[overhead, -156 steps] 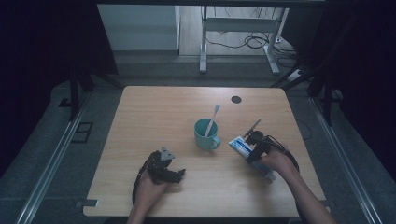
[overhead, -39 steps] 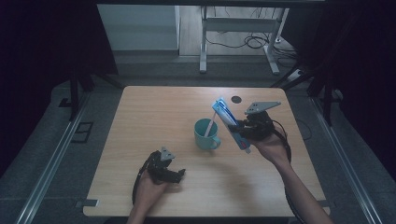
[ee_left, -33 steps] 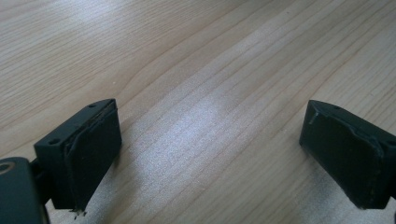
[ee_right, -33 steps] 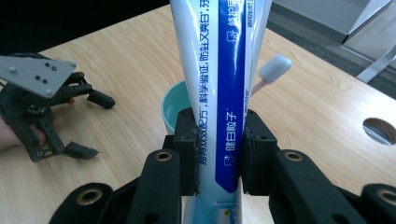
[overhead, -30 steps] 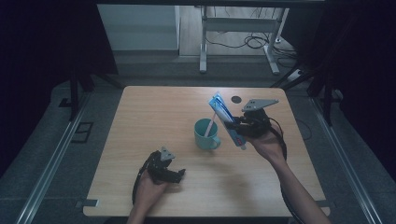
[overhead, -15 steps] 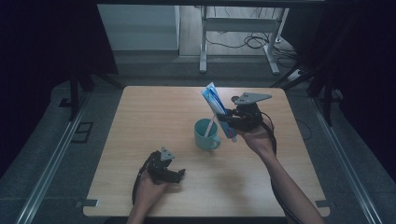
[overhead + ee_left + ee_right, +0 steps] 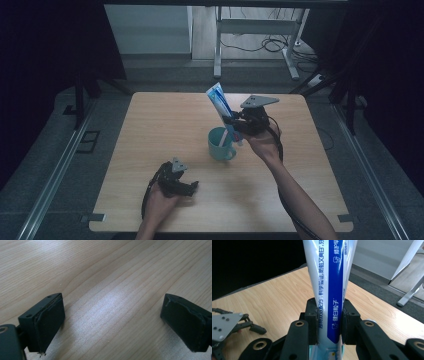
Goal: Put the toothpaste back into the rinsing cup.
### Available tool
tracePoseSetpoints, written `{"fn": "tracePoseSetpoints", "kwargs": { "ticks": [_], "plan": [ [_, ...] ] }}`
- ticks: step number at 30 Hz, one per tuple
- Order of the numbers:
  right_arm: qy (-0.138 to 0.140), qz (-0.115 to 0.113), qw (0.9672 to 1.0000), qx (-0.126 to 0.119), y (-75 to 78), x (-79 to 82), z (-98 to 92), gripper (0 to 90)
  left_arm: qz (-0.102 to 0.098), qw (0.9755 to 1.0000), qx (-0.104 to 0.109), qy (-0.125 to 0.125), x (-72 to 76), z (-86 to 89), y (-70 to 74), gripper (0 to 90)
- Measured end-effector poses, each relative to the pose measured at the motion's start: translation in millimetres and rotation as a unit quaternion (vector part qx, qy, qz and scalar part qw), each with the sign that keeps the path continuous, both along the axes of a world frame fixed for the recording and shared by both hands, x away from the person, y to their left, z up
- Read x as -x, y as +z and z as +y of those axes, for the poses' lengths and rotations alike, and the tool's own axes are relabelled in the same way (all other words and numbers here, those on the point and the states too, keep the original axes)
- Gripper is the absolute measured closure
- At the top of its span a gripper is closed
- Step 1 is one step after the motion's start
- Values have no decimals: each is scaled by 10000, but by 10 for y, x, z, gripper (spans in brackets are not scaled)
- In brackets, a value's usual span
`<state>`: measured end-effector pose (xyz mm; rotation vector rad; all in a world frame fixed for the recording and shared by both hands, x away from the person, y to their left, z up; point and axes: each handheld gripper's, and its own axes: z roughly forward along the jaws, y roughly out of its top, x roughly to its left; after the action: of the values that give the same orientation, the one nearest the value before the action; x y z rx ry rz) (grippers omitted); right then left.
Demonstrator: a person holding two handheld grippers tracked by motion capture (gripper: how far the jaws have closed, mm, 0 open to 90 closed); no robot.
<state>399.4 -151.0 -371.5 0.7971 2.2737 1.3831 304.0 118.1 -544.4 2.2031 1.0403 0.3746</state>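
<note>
A teal mug (image 7: 220, 145) stands near the middle of the wooden table (image 7: 150, 125). My right gripper (image 7: 234, 121) hangs just above the mug's right side, shut on a blue and white toothpaste tube (image 7: 219, 101). The tube stands nearly upright and leans left, and its lower end dips into the mug's mouth. In the right gripper view the tube (image 7: 329, 285) rises between the two closed jaws of the right gripper (image 7: 329, 322), with the mug's rim (image 7: 313, 348) just below. My left gripper (image 7: 176, 184) rests on the table near the front edge; the left gripper (image 7: 112, 317) is open over bare wood.
The left gripper (image 7: 229, 326) also lies far left in the right gripper view. White desk legs (image 7: 218, 45) and cables stand on the floor beyond the table's far edge. Dark curtains close in both sides.
The right gripper has carried the toothpaste tube up from the table right of the mug and leftward over the mug, turning it more upright. The left gripper has stayed put.
</note>
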Motion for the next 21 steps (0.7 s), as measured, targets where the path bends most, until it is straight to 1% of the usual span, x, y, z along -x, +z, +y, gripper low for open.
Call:
{"fn": "tracePoseSetpoints", "kwargs": {
  "ticks": [3, 14, 21],
  "plan": [
    [-8, -15, 10000, 0, -20, -31, 52, 712, -3, 10000, -1, 3, 1, -1, -1, 55],
    [-41, -94, 9999, -117, -99, -120, 229, 712, -5, 10000, 3, -4, 1, -2, -2, 55],
    [-48, -107, 9998, -152, -155, -161, 298, 712, -5, 10000, 7, -15, 2, -3, -2, 55]
  ]
}}
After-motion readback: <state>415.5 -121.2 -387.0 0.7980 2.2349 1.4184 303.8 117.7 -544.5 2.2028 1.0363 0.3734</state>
